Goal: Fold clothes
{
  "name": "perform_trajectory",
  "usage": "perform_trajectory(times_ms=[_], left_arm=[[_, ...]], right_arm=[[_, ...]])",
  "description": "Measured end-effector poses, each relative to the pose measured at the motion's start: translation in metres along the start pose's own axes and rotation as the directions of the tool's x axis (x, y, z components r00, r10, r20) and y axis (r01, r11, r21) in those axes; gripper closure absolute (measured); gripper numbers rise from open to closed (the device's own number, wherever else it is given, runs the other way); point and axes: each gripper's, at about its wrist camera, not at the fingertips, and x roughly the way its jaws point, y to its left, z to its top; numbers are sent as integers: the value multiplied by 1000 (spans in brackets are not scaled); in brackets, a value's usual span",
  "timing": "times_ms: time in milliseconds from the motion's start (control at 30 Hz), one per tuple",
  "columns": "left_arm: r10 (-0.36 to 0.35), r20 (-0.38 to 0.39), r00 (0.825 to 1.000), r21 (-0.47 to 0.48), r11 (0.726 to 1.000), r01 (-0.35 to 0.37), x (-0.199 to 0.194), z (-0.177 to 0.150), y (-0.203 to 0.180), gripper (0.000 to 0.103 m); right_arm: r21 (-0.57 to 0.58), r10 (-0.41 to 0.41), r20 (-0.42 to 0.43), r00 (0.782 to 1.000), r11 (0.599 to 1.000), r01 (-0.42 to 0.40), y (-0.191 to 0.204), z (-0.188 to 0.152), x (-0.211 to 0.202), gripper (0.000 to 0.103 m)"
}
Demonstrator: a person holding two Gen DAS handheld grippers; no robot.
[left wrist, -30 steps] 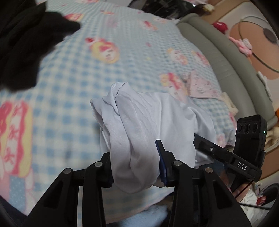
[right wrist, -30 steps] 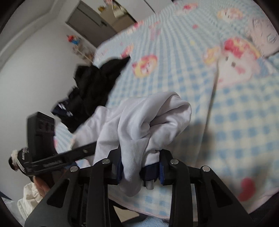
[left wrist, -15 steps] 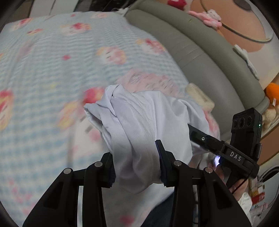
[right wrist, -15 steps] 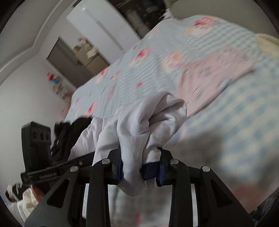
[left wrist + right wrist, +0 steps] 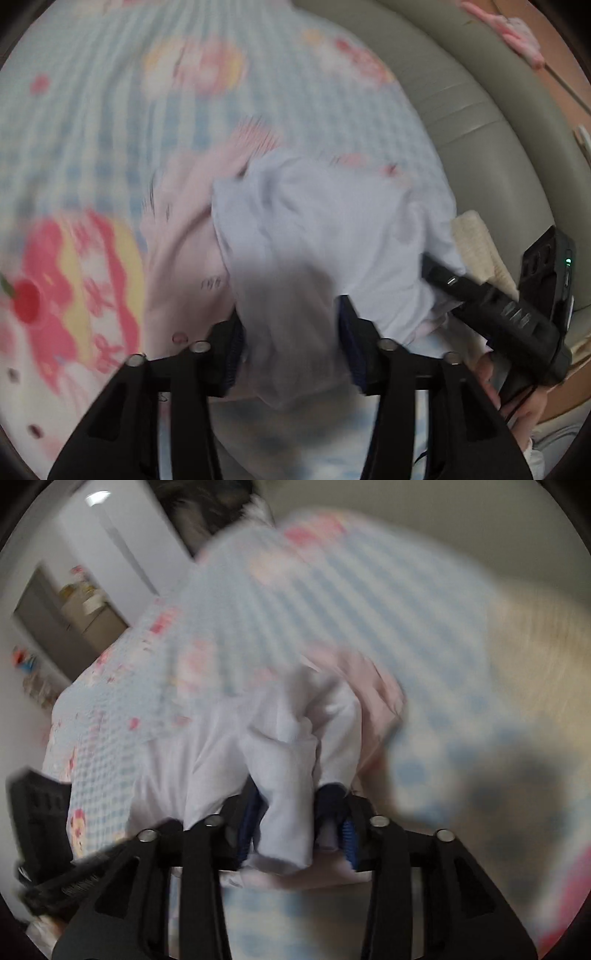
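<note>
Cloth fills both sets of jaws: the left gripper (image 5: 291, 350) is clamped on a bunched end of the white garment (image 5: 325, 229), which spreads away toward 12 o'clock, and the right gripper (image 5: 295, 827) pinches another fold of the same garment (image 5: 291, 738). Beyond it, at 10 o'clock from the left gripper, a pink garment (image 5: 184, 236) lies on the checked blanket (image 5: 92, 122). Farther off at 2 o'clock runs the headboard (image 5: 472, 103); both views are blurred.

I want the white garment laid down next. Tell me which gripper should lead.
Probably neither alone. The left gripper and right gripper are both shut on the white garment, above the pink garment. Motion blur hides which is lower.
</note>
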Motion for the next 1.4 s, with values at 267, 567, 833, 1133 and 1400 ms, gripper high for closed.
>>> perform_trajectory(times_ms=[267,567,833,1133,1400], left_arm=[[-5,105,994,36,999,1,5,23,-6,45],[76,-131,988,48,996,-70,68,23,15,41],[113,27,993,119,986,-115,-15,43,0,46],[380,176,908,94,912,-399,-140,72,46,43],[503,250,827,64,844,-532,-242,48,90,34]], right_arm=[[-69,53,239,969,997,-37,28,19,-74,53],[-71,-86,70,994,993,91,9,12,-13,97],[-75,-187,148,971,977,199,30,-1,-64,61],[-270,-207,189,960,929,254,169,-54,-68,28],[-336,-159,196,968,916,218,273,-96,-58,18]])
